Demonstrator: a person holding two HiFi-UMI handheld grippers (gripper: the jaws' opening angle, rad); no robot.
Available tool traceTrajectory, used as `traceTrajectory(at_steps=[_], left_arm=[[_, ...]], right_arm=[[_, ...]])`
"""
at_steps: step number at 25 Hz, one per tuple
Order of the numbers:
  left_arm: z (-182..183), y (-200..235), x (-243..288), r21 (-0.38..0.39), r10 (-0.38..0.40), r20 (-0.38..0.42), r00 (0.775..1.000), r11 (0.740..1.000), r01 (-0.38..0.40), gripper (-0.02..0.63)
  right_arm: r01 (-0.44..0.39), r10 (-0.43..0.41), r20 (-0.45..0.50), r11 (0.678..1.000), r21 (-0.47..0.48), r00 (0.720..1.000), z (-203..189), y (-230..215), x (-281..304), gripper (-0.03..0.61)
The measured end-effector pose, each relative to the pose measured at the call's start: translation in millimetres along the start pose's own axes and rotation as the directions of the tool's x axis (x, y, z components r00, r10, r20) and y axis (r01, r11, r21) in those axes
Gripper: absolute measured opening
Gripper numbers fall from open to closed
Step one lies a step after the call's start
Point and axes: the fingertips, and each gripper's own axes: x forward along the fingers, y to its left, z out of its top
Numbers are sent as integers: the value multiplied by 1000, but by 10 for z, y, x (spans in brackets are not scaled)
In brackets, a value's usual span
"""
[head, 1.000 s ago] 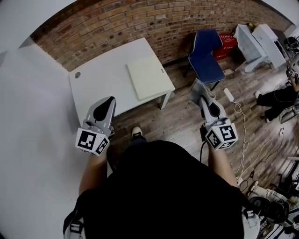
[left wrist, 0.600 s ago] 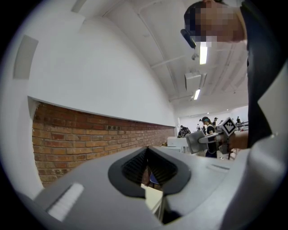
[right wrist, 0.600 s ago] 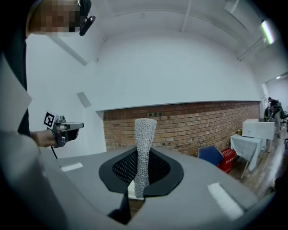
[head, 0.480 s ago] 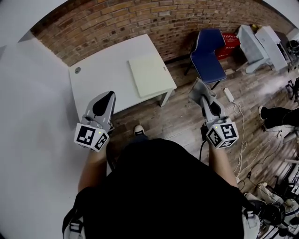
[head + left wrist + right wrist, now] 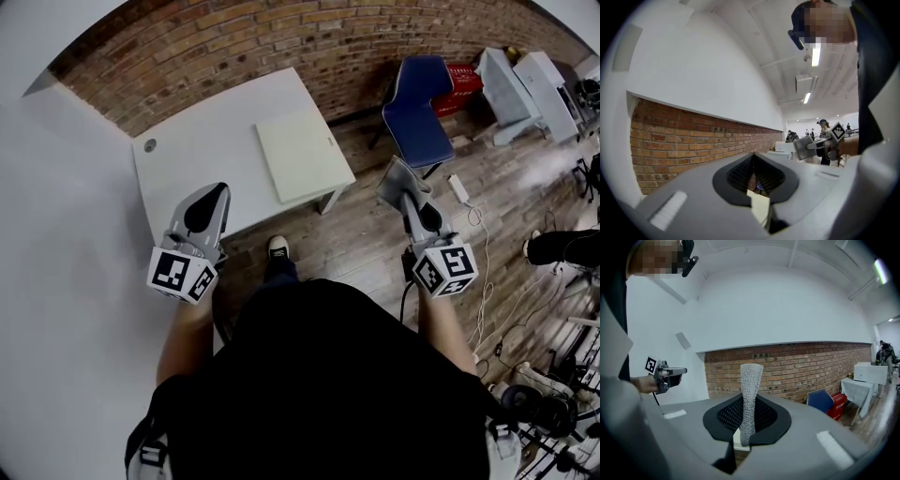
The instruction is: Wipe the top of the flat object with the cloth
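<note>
A flat cream board (image 5: 292, 155) lies on the right end of a white table (image 5: 197, 155) ahead of me. My left gripper (image 5: 217, 191) hovers over the table's near edge, shut with nothing between the jaws (image 5: 753, 176). My right gripper (image 5: 395, 174) is held over the wooden floor to the right of the table, apart from the board. It is shut on a grey mesh cloth (image 5: 750, 394), which stands up in a strip from between the jaws (image 5: 749, 420). Both grippers point toward the brick wall.
A brick wall (image 5: 281, 37) runs behind the table. A blue chair (image 5: 417, 103), a red crate (image 5: 457, 86) and white cabinets (image 5: 520, 89) stand at the right. Cables (image 5: 483, 244) trail over the wooden floor. Another person's legs (image 5: 562, 246) show at the right edge.
Both grippers keep almost the same pose. The table and board have shifted slightly in the head view. The person at the right edge has moved.
</note>
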Motion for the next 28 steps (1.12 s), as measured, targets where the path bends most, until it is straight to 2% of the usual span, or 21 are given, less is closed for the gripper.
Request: traceTrajectory(at_steps=[6,14,21,28], left_arm=[[-88,291,295,-10,-12,-9,1000,1000,12,3],[-85,887,724,-18,-26,-14,1000,1000,26,3],[-103,1299,1007,-29,-63,-3,998,998,63,3],[-89,1710,1069,-23,-89,16,996,996,90,3]], right_arm=[[8,-8,-7,1000,-2,1000,51,-97,406,12],[1,-1,-18,1000,-8,1000,202,-75,1064,12],[15,-15,-11,1000,-23,1000,385,5,1533,12],[18,-19,-7,999,-34,1000,494,245,1891,12]])
